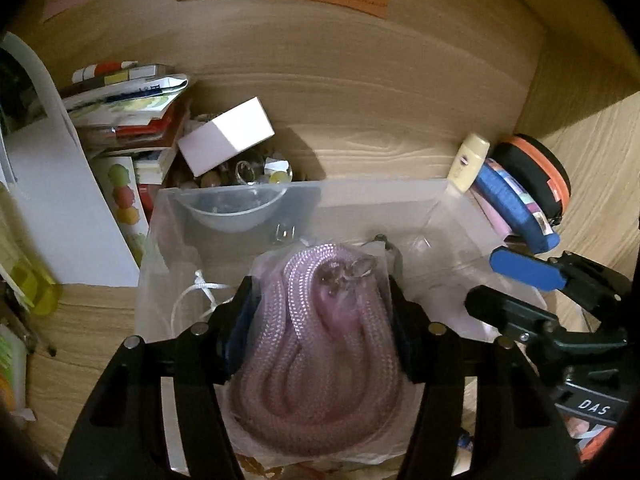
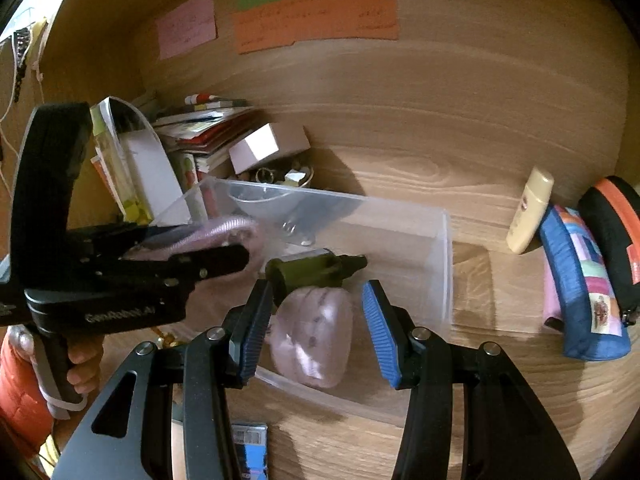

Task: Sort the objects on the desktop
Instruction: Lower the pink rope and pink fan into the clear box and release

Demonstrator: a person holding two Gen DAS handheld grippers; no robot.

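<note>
My left gripper point(image 1: 320, 312) is shut on a bagged coil of pink braided cord point(image 1: 320, 360) and holds it over the clear plastic bin point(image 1: 360, 196). The right wrist view shows that gripper point(image 2: 240, 254) at the bin's left side with the pink cord point(image 2: 224, 226) in it. My right gripper point(image 2: 316, 316) is open and empty, its blue pads point(image 2: 378, 332) above the bin's near edge. Inside the bin point(image 2: 440, 264) lie a pink pouch point(image 2: 312, 340), an olive-green tool point(image 2: 316, 270) and a clear bowl point(image 2: 256, 200).
A stack of books and papers point(image 1: 124, 120) and a white box point(image 1: 228, 136) on a dish of trinkets sit at the back left. A cream bottle point(image 2: 530, 210), a blue pencil case point(image 2: 580, 288) and a black-and-orange case point(image 2: 612, 236) lie at the right. Coloured notes point(image 2: 316, 16) hang on the back wall.
</note>
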